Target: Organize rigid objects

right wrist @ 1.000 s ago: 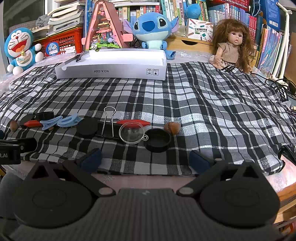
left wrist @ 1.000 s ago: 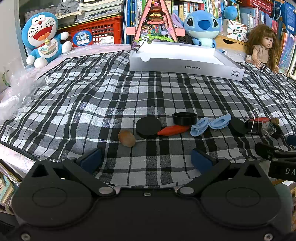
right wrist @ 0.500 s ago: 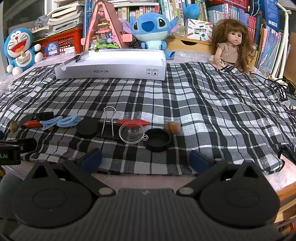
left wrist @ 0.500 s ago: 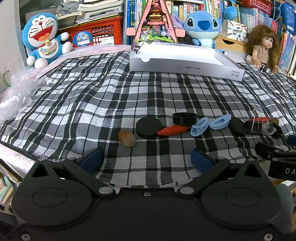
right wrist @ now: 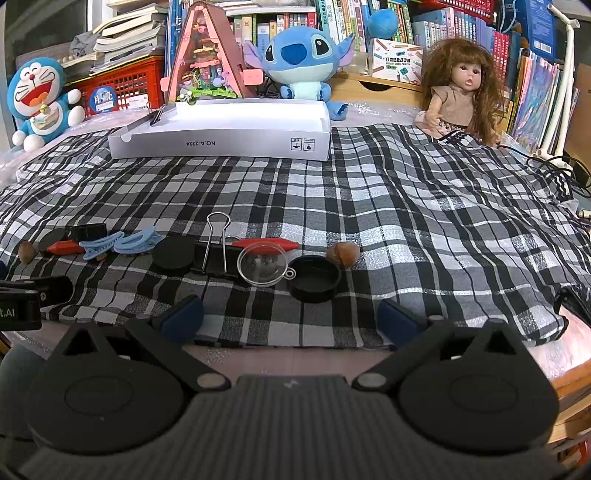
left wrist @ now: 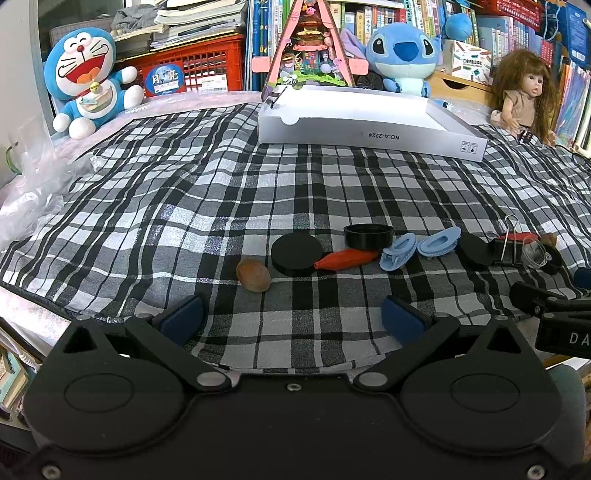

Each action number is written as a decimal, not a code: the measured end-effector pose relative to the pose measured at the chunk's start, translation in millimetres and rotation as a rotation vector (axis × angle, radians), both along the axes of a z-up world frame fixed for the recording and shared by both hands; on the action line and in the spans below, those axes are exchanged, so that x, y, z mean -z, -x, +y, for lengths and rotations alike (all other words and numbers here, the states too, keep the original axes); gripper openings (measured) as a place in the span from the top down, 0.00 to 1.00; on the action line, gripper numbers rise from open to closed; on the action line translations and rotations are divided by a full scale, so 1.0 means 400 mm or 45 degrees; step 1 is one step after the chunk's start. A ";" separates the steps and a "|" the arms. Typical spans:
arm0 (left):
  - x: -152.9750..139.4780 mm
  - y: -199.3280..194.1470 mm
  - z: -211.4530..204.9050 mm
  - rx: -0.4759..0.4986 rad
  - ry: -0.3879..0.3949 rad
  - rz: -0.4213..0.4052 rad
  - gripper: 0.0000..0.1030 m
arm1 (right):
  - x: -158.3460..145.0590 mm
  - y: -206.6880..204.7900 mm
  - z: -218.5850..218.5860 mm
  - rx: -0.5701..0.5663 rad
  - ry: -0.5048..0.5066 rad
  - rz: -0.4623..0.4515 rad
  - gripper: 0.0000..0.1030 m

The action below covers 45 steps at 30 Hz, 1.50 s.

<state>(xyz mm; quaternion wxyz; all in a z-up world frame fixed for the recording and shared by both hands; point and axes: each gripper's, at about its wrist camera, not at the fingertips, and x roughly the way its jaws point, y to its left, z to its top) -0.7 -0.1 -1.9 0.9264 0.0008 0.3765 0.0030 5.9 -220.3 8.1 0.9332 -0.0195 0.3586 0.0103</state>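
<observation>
Both claws (left wrist: 291, 314) (right wrist: 290, 314) gape empty; only right view shows clear dome (right wrist: 263, 266) fully.

place: home, child's room or study | evidence: crammed bookshelves (right wrist: 332, 22) along back wall; Doraemon plush (left wrist: 88, 81), Stitch plush (right wrist: 299, 59), long-haired doll (right wrist: 461, 88) | surface: bench under checked cloth (right wrist: 406, 206) | storage: red crate (left wrist: 199, 66) holding stacked books

The left gripper (left wrist: 291, 314) is level and low, its blue-padded fingers (left wrist: 183, 318) spread wide with nothing between them. The right gripper (right wrist: 290, 314) sits alongside at like height, fingers (right wrist: 397, 317) equally wide apart and empty, both pointing forward.
</observation>
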 end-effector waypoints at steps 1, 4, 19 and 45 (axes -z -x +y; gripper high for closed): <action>0.000 0.000 0.000 0.000 0.000 0.000 0.00 | 0.000 0.000 -0.002 0.000 -0.001 -0.001 0.00; 0.000 0.000 0.000 -0.001 0.001 -0.001 0.00 | 0.000 -0.001 -0.001 0.001 -0.001 -0.001 0.00; -0.018 0.011 0.001 0.020 0.007 -0.036 0.00 | -0.001 0.008 -0.002 0.009 -0.010 -0.029 0.00; -0.020 0.051 0.082 0.053 0.141 -0.231 0.53 | -0.026 0.034 -0.033 0.000 -0.012 -0.180 0.37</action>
